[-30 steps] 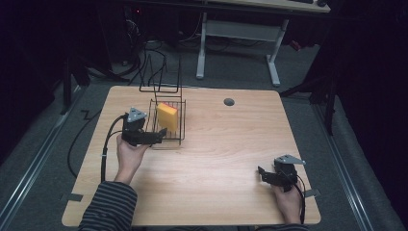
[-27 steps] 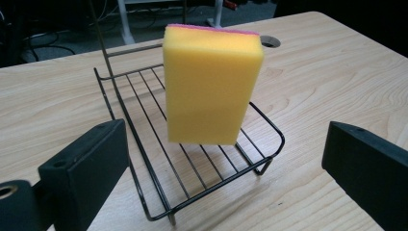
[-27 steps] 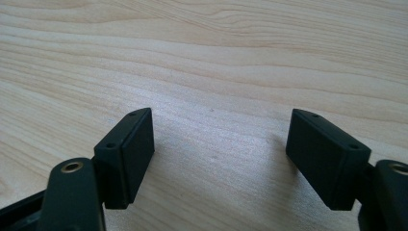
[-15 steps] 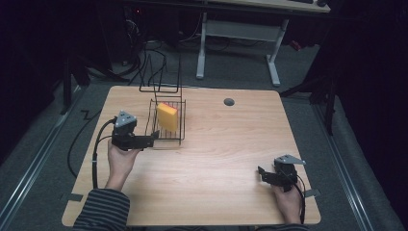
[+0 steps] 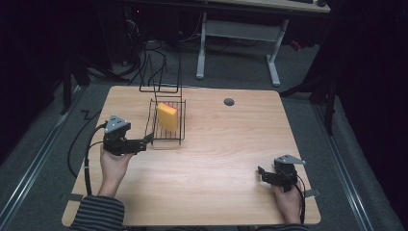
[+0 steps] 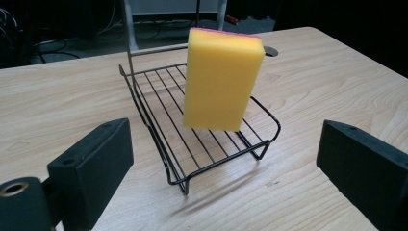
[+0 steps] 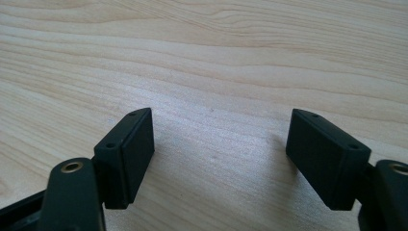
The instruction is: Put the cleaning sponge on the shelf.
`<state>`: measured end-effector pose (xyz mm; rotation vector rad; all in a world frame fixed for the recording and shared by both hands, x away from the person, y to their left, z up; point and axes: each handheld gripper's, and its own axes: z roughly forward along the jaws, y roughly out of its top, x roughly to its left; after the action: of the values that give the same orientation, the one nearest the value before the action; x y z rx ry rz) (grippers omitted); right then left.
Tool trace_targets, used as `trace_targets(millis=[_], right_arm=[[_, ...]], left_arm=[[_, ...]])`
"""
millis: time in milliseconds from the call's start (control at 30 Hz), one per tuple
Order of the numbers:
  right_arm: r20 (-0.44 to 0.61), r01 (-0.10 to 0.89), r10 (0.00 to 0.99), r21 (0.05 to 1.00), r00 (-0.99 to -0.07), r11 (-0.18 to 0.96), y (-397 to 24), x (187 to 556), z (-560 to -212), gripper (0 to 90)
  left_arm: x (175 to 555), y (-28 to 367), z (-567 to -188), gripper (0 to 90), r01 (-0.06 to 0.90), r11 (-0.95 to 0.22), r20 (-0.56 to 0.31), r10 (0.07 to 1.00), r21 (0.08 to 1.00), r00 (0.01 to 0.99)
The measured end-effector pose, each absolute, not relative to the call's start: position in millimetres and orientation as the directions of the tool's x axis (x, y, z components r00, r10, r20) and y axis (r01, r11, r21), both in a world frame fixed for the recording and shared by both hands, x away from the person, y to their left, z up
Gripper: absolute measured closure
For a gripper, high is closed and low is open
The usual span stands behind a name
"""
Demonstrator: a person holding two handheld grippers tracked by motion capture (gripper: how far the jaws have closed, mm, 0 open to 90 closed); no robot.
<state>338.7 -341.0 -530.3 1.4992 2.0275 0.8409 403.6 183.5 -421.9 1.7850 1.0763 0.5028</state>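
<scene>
Currently the yellow rectangular foam sponge with a thin pink top edge [image 6: 223, 79] stands on end, tilted, on the low black wire rack [image 5: 162, 136] near the far-left corner of the light wooden table [image 5: 226, 159], leaning toward the rack's tall wire back.

Risks, as judged from this position:
- The sponge rests on a narrow end over thin wires; a nudge to the rack's near rim would likely tip it flat or off the rack.
- The rack looks light and sits on smooth wood; if one pad of the left tongs [image 5: 148, 139] catches the front wire, the whole rack may slide toward the far edge instead of staying put.
- A pinch on the soft foam too near a corner could let it twist out.

Pose:
- Left tongs are held roughly level, tips just at the rack's near-left corner, pointed along the table toward the sponge. Its jaws have just been closing somewhat, yet they stand well spread, with nothing between them; the sponge is centred ahead in the left gripper view, apart from both pads.
- Left hand [image 5: 114, 166] grips from below, its striped sleeve [image 5: 94, 214] at the near edge.
- Right tongs [image 5: 263, 174] rest low near the near-right corner, jaws spread over bare wood, nothing held.
</scene>
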Motion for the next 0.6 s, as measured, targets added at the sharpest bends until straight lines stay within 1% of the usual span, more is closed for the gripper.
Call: trace_targets(millis=[600], right_arm=[[-0.018, 0.664, 0.958, 0.717, -0.286, 0.211, -341, 339, -530, 25.6]], left_arm=[[387, 202, -421, 7.2, 0.436, -0.126, -0.126, 0.855, 0.891, 0.503]])
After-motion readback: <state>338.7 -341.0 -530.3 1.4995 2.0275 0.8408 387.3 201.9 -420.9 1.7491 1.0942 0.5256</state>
